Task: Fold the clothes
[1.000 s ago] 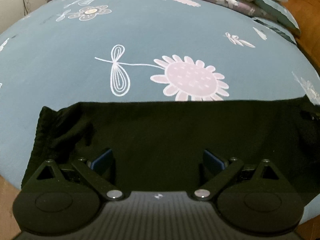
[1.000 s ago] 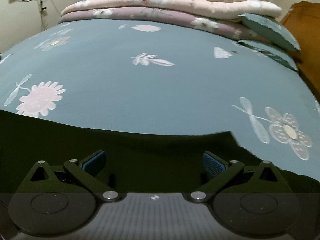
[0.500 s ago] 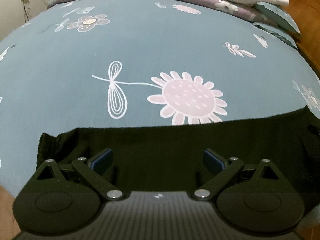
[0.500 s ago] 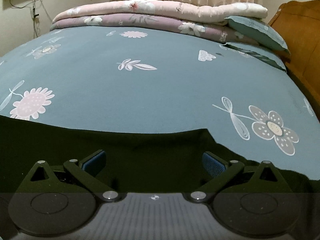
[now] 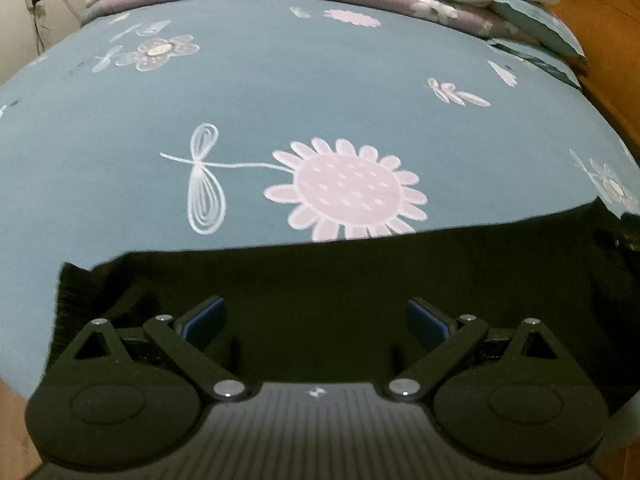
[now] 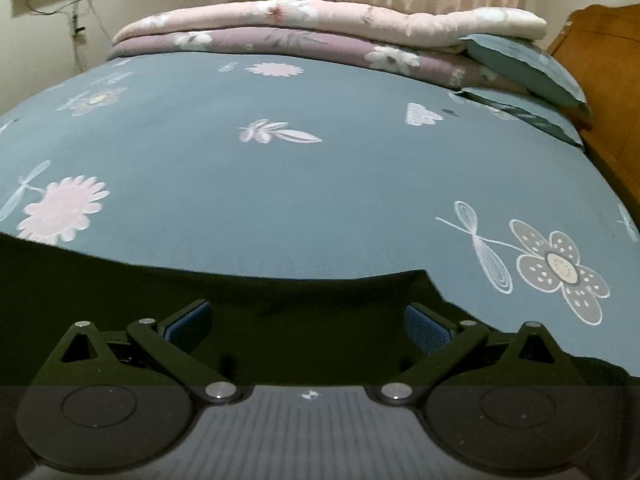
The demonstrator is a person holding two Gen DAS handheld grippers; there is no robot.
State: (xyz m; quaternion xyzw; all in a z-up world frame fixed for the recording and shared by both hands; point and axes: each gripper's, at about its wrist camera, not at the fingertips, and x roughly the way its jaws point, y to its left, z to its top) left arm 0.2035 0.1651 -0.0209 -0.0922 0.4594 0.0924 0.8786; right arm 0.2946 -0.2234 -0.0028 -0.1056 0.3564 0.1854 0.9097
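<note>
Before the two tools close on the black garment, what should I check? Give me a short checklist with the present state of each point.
1. Left tool open: ok.
2. Right tool open: ok.
3. Black garment lies between the left tool's fingers: ok.
4. Garment lies between the right tool's fingers: ok.
5. Bedsheet beyond the garment free of loose objects: ok.
6. Fingers touching the fabric: cannot tell.

The black garment (image 5: 360, 280) is running out of the left wrist view at the right edge and out of the right wrist view (image 6: 120, 292) at the left edge, while the gripper bodies are hiding its near part, so its kind is staying unclear.
</note>
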